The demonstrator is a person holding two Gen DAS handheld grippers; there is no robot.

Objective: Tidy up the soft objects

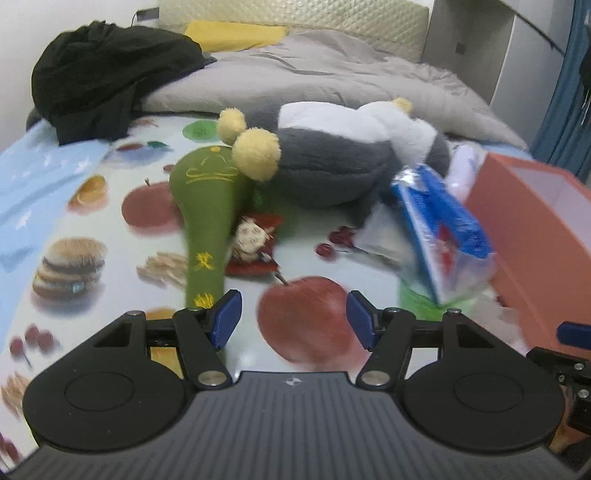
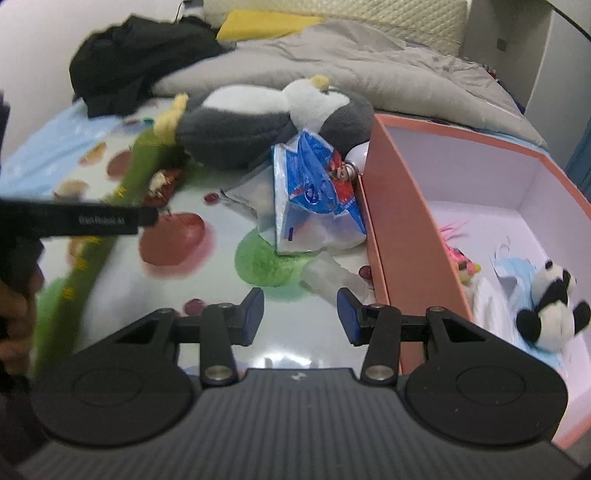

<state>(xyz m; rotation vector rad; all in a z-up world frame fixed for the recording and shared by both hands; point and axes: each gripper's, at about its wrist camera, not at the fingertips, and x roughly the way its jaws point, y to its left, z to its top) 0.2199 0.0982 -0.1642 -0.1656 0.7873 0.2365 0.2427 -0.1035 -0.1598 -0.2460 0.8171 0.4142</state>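
Plush, light and yielding, the grey-and-white penguin toy (image 1: 332, 166) lies at centre frame beside the pink box (image 2: 406, 229); its bulky body is best pinched at a fold; both left gripper (image 1: 293, 319) and right gripper (image 2: 300, 314) are spread, empty.

Bedroom; rumpled duvet (image 1: 314, 74), headboard (image 1: 295, 14)

Pink box (image 1: 535, 236) cut off at right edge, contents hidden.
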